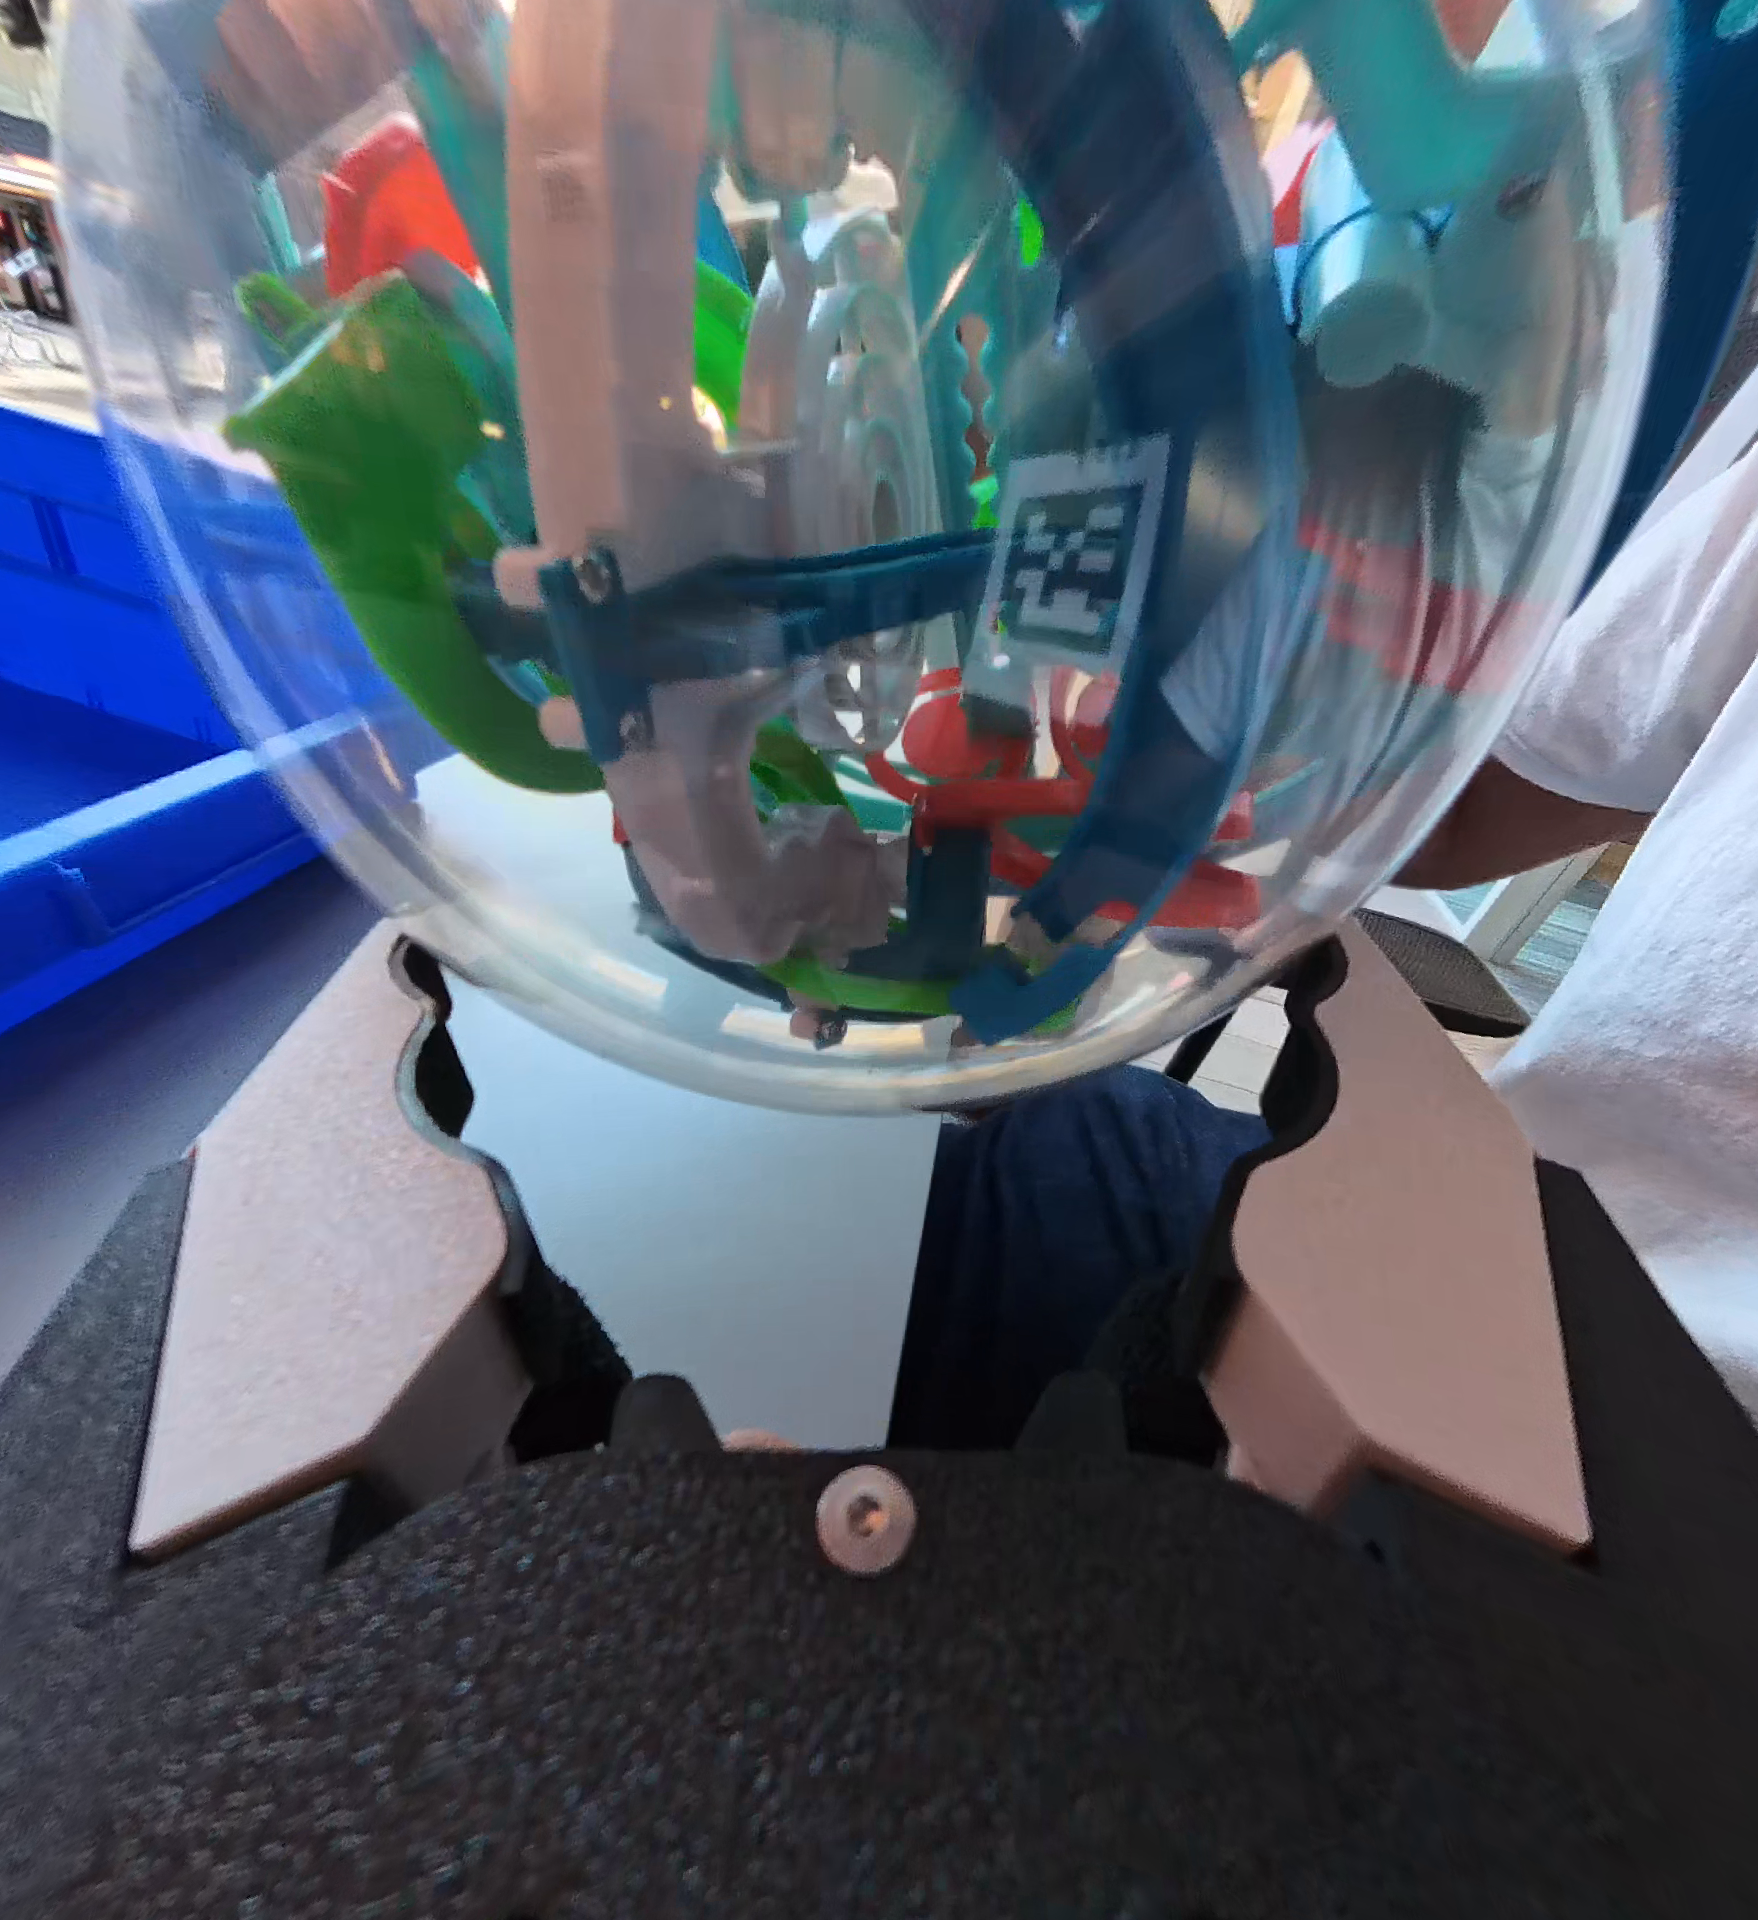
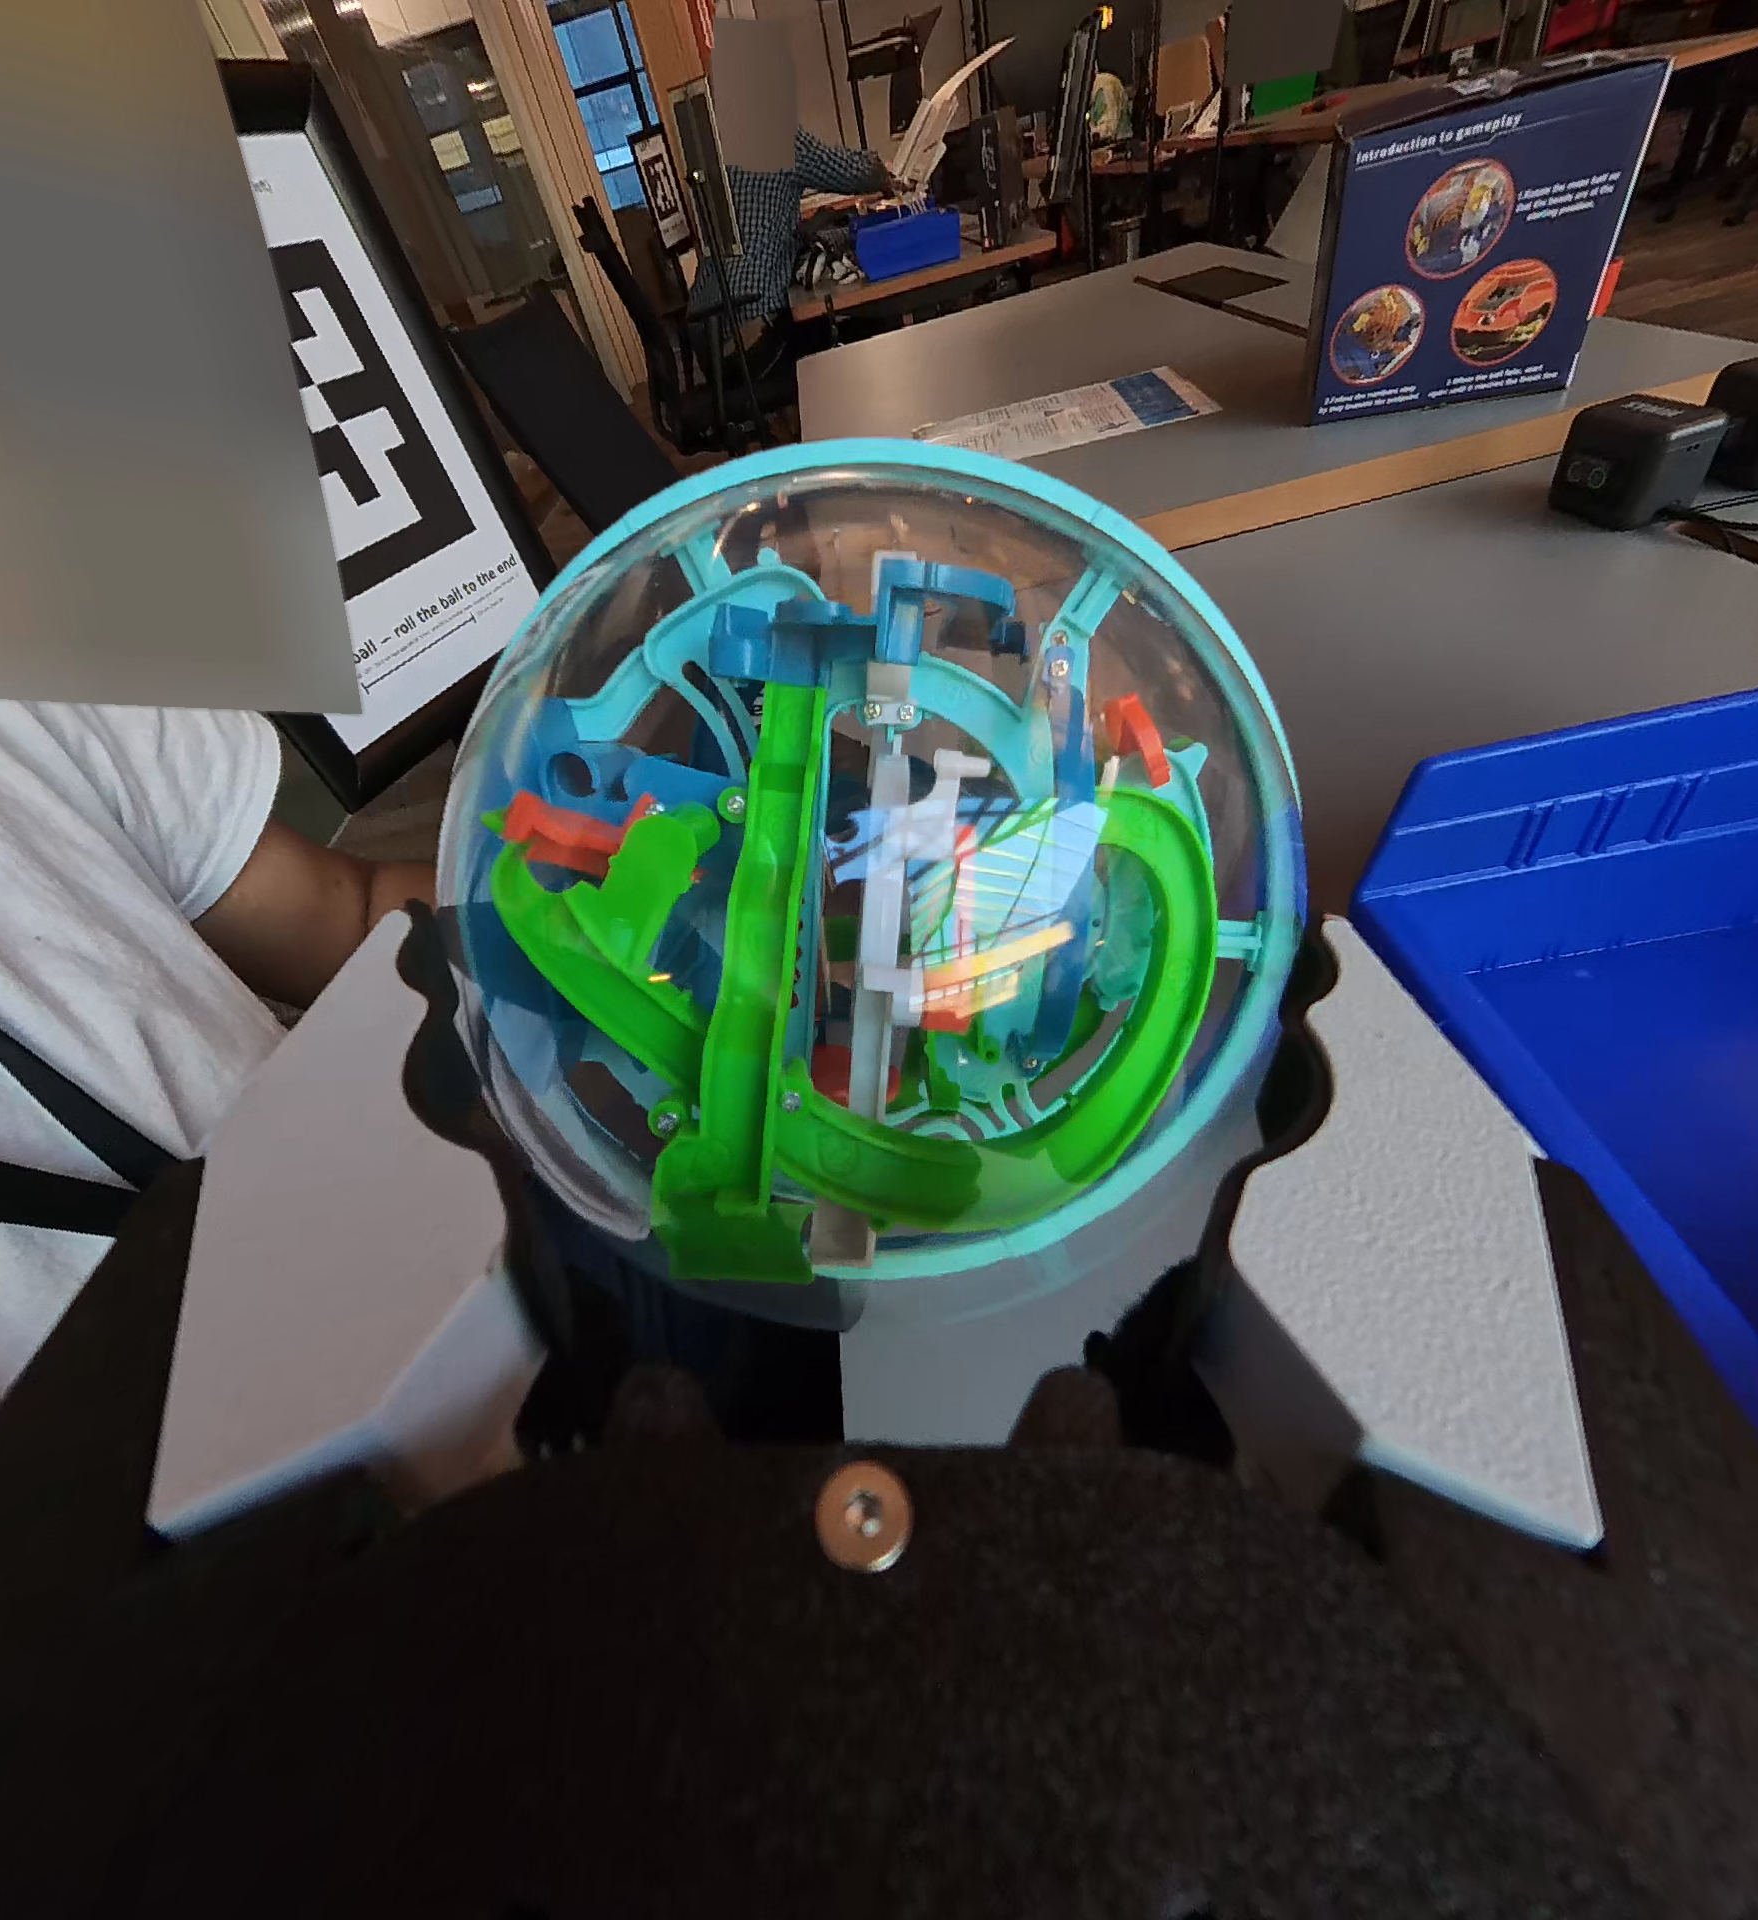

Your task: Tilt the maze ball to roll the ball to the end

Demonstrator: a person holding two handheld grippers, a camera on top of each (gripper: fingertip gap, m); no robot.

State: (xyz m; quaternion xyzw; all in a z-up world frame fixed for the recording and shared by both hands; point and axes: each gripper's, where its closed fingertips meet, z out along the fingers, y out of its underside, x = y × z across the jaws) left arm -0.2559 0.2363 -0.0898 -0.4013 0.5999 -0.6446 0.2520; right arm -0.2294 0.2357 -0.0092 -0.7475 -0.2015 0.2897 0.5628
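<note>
Left fingers: spread wide around the maze ball (image 1: pixel 854 520); both black pads (image 1: pixel 433 1039) meet the clear shell low in the frame, one on each side. Judged a cradling grip on the lower curve of the shell.
Right fingers: also spread wide, the pads (image 2: pixel 439 997) set against the two flanks of the maze ball (image 2: pixel 875 883) at about mid-height. Contact looks firm at both edges.
Left gripper (image 1: pixel 870 997): lower centre of its view, the shell fills the upper half.
Right gripper (image 2: pixel 870 997): lower centre of its view, the shell sits just above it.
Maze ball: lifted clear of the grey surface (image 2: pixel 1426 644), held between the two grippers from opposite sides; green, blue, teal and red tracks show inside.
Small ball: cannot tell where it is; left view is blurred, and no bead stands out in the right view.
Surroundings: blue bin (image 2: pixel 1633 935) at right of the right view, at left of the left view; printed box (image 2: pixel 1477 239) at upper right; marker board (image 2: pixel 376 416) at upper left; person's white sleeve (image 1: pixel 1685 727) at right of the left view.
Step in hand: tilting phase, judged mid-course; progress along the track cannot be read.
Next move: slow, small rotation of both grippers together, pads kept on the shell, so the bead does not jump its track.
</note>
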